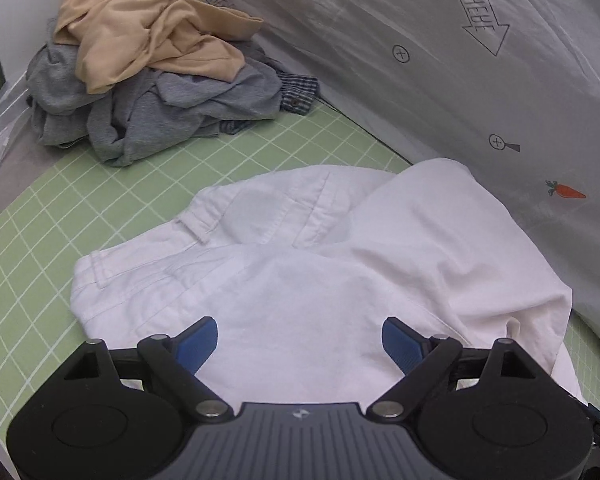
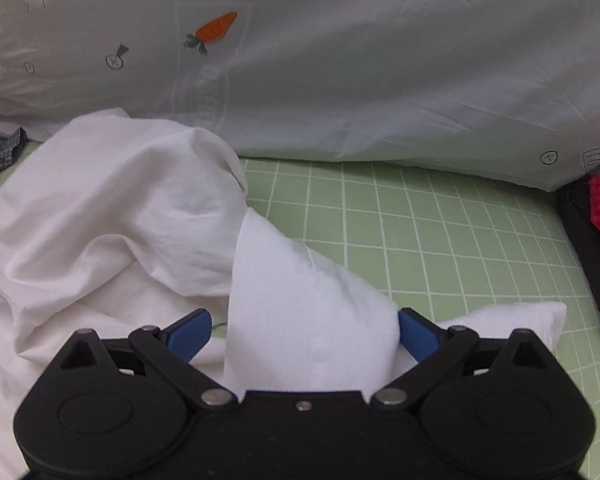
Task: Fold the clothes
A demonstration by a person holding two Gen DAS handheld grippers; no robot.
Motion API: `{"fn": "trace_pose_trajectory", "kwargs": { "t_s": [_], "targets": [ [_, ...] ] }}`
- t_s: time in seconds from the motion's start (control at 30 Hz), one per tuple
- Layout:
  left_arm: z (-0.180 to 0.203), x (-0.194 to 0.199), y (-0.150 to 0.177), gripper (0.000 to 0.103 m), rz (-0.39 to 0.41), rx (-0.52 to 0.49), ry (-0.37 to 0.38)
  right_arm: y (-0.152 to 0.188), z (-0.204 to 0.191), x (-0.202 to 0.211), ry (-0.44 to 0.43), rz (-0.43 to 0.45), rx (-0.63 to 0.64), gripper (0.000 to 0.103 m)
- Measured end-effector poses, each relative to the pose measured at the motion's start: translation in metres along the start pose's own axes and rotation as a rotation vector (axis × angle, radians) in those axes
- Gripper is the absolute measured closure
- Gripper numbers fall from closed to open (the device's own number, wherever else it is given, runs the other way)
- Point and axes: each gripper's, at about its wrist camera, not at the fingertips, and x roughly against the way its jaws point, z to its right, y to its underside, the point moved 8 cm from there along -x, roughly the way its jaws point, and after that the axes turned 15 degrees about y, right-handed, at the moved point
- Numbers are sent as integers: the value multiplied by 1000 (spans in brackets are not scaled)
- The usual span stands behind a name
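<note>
Ahead of both grippers, a green grid mat [image 1: 40, 248] carries crumpled white trousers [image 1: 300, 264], which pass under the left gripper [image 1: 299, 342], jaws wide and empty. Right gripper [image 2: 304, 334], equally spread, has a raised fold between its pads, not clamped. Beyond-left, an unfolded clothes pile [image 1: 148, 80].

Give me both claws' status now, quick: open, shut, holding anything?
Left claw: open, over the white trousers, gripping nothing.
Right claw: open, a fold of the white trousers stands between its fingers, not clamped.
</note>
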Motion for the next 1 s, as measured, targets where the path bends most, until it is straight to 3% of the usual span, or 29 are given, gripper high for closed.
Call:
{"fn": "trace_pose_trajectory", "kwargs": {
  "t_s": [0.07, 0.1, 0.13, 0.17, 0.2, 0.3, 0.5, 0.57, 0.67, 0.8, 0.87, 0.9, 1.0],
  "targets": [
    [14, -4, -1, 13, -11, -33, 44, 1, 0, -7, 7, -5, 17, 9],
    [21, -6, 0, 13, -17, -51, 55, 1, 0, -11, 11, -7, 25, 23],
    [27, -7, 2, 13, -23, -69, 65, 2, 0, -15, 15, -9, 33, 44],
    [30, -8, 4, 13, -32, -84, 70, 2, 2, -17, 16, -11, 28, 56],
    [31, -9, 8, 13, -43, -89, 69, 3, 11, -16, 7, -9, -21, 74],
    [27, -10, 23, 13, -78, -83, 66, 8, 49, -2, 1, 16, -188, 88],
    [20, 9, 50, 13, -98, -112, 39, 41, 162, 82, 169, 168, -457, 93],
    [19, 16, 60, 13, -102, -118, 31, 70, 204, 107, 252, 169, -540, 94],
    [17, 26, 79, 13, -113, -117, 22, 134, 245, 118, 331, 64, -601, 94],
    [21, 35, 106, 13, -136, -129, 8, 205, 253, 114, 317, -94, -615, 93],
    [27, 35, 119, 13, -142, -127, 0, 240, 257, 113, 310, -173, -621, 88],
    [30, 34, 126, 13, -145, -123, -2, 254, 259, 114, 306, -203, -622, 82],
    [46, 27, 145, 13, -155, -123, 7, 250, 262, 124, 276, -156, -576, 61]
  ]
}}
